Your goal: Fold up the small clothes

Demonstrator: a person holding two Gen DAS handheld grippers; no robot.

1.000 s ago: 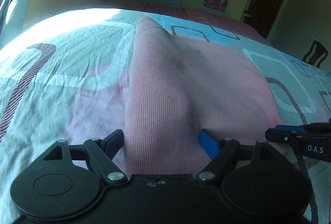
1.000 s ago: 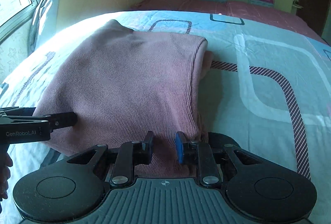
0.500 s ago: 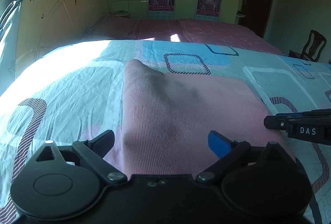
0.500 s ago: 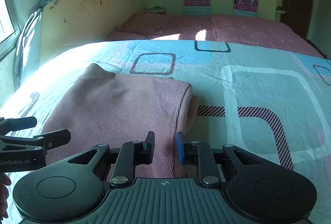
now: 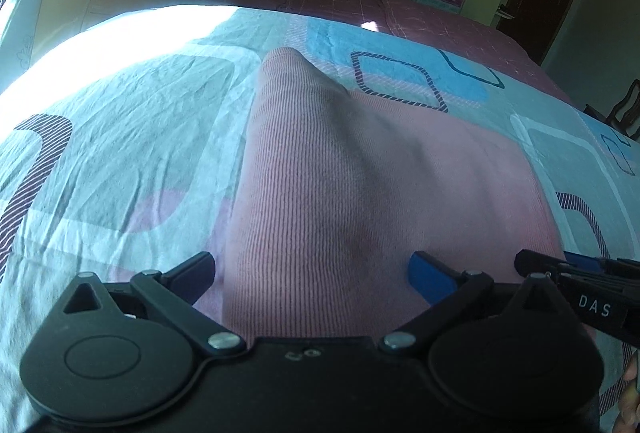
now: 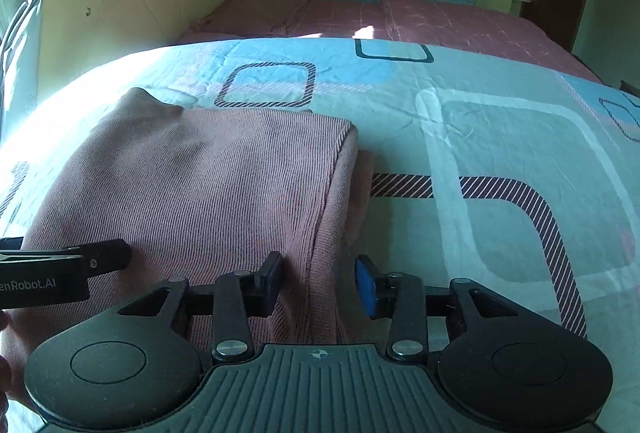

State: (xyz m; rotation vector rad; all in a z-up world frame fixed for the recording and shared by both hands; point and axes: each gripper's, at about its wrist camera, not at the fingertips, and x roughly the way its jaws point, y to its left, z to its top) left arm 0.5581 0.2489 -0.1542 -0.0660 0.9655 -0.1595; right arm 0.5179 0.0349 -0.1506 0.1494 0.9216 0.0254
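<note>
A pink ribbed garment (image 5: 360,185) lies folded on the patterned bedsheet (image 5: 120,137), with one corner bunched up at its far end. My left gripper (image 5: 312,269) straddles the near left part of it. Its jaws are opening wide and the pads stand clear of the cloth. My right gripper (image 6: 320,267) sits over the garment's (image 6: 200,185) near right folded edge. Its jaws are opening too, with the fold between them but not pinched. Each gripper shows at the edge of the other's view: the right gripper (image 5: 560,269) and the left gripper (image 6: 100,255).
The bedsheet (image 6: 500,153) stretches bare to the right of the garment. A cream headboard (image 6: 132,5) and a curtain stand at the left. A maroon bedspread (image 6: 400,17), green wardrobes with posters and a dark door lie beyond. A chair (image 5: 624,109) stands far right.
The left jaws have spread wider around the garment. The right jaws, shut on the garment's folded edge before, have parted and let it go. Both views have shifted a little.
</note>
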